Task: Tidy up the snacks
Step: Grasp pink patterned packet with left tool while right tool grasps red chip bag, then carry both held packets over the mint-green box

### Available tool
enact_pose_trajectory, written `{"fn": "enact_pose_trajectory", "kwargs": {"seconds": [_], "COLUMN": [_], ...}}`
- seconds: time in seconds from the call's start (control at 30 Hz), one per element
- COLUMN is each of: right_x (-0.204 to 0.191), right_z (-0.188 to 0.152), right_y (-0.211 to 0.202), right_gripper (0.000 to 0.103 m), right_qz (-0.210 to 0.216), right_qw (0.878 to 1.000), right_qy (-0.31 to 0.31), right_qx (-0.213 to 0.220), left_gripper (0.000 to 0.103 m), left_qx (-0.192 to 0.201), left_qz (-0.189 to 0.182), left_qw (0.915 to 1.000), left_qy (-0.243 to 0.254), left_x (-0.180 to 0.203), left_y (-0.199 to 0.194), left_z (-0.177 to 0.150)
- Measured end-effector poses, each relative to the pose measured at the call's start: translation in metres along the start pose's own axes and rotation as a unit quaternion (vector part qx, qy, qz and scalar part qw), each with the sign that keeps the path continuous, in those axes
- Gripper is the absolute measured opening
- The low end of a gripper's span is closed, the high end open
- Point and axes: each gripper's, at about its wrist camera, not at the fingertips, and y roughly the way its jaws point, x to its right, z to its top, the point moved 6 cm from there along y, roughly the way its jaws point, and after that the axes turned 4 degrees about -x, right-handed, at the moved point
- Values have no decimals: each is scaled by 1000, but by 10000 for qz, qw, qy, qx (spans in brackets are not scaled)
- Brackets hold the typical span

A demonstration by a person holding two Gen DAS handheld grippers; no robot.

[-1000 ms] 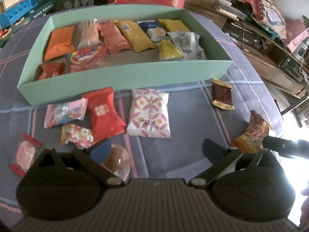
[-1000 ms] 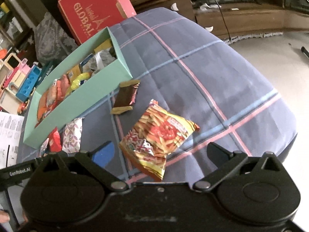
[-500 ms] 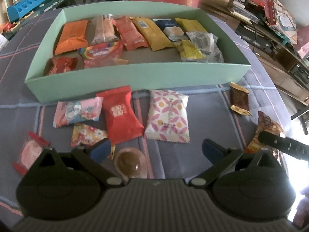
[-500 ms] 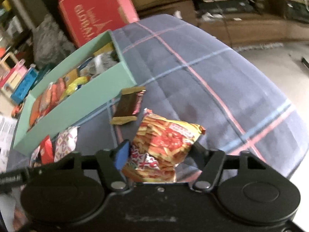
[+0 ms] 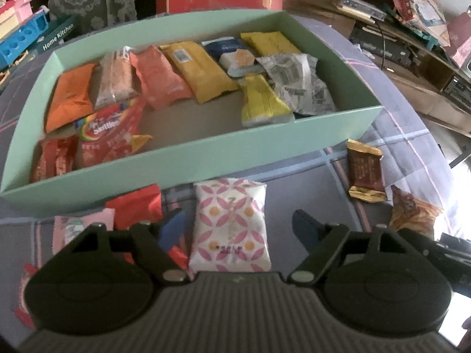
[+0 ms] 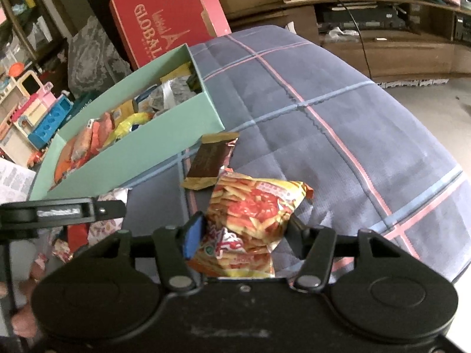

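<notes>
Quilt (image 6: 338,123), chip bag (image 6: 253,206) between right tool (image 6: 244,232)

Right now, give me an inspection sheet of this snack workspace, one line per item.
Surface: checked blue quilt.
Job's things: green box holding snacks; white-pink pack, brown bar, red pack outside it.
Clutter: nothing seen on the quilt.
Tongs: left tongs closing around the white-pink pack, not touching; right tongs shut on the fries bag.
Cables: black one by the shelves.
Surroundings: red carton, toys.
</notes>
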Motion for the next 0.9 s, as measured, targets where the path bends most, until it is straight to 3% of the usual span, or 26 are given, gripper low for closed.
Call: {"fn": "enact_pose_trajectory", "kwargs": {"seconds": [0.17,0.23,0.27,0.3,0.67,0.9], "right_x": [-3,-6,-7,-7,-8,-9], "right_z": [-1,0,1,2,2,2], "right_y": [1,3,4,4,-3,-16], "right_gripper": [58,58,58,58,44,41], "right_qz": [2,27,47,77,306,324], "right_qw": [9999,9999,9998,9998,9995,9993], "right_qy": [-125,-159,-163,-158,67,174], "right_qx": [57,61,57,53,32,65], "left_gripper": [81,72,57,51,50,50], "left_qx": [-38,24,80,114,46,141], "left_qz": [130,228,286,261,-56,-301], "left_qw": [9998,9994,9991,9990,9995,9991], "left_qy": [131,251,303,336,318,260], "left_x": [1,4,5,6,8,9], "left_y": [10,9,8,5,-9,-25], "left_z": [-5,-5,-5,-5,-19,-24]}}
